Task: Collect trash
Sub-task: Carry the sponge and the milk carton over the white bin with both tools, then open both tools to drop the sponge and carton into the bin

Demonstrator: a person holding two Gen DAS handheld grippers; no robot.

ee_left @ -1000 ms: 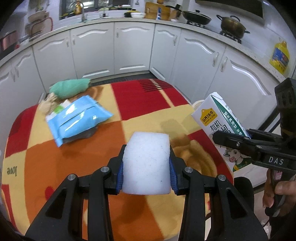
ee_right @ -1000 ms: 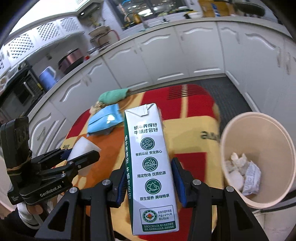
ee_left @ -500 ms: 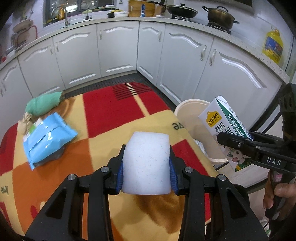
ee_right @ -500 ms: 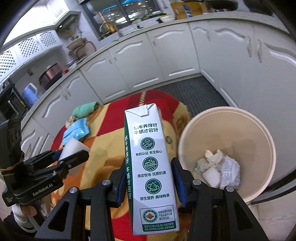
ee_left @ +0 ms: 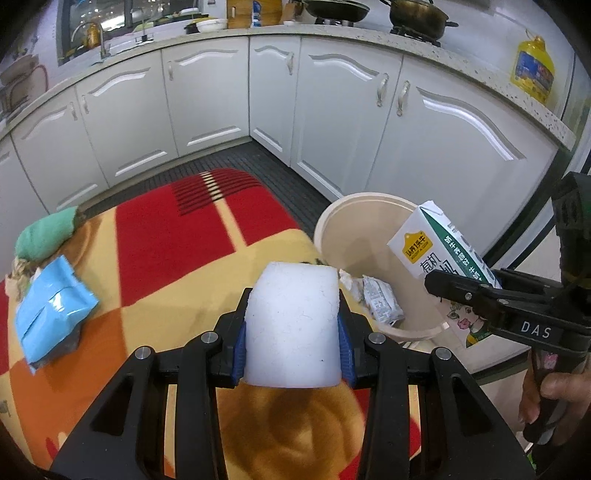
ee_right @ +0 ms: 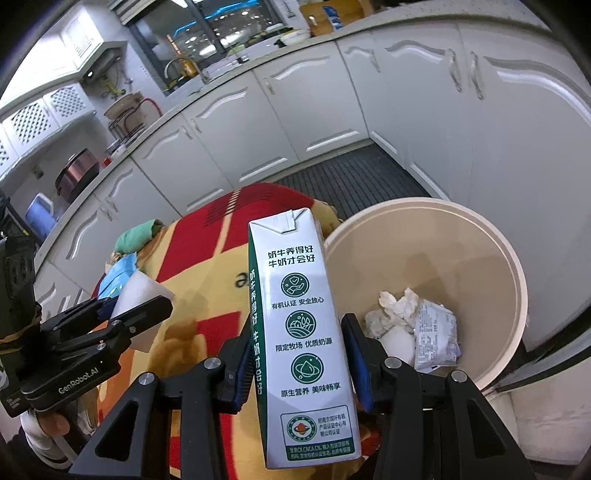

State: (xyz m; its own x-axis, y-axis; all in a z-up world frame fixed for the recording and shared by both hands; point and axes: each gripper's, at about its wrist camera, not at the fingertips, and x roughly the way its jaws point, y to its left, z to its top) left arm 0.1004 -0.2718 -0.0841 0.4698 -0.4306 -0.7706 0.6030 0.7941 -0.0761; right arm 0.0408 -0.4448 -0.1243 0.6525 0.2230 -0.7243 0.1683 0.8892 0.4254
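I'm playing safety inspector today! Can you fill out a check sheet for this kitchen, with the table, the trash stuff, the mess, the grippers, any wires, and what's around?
Surface: table under a red, orange and yellow cloth.
Job's things: milk carton and white foam block, both held; beige bin beside the table, crumpled paper and a wrapper inside.
Clutter: blue packet and green cloth at the table's far-left edge.
Grippers: left gripper shut on the foam block; right gripper shut on the milk carton, near the bin.
Cables: nothing seen.
Surroundings: white cabinets, pots on the stove, yellow oil bottle.
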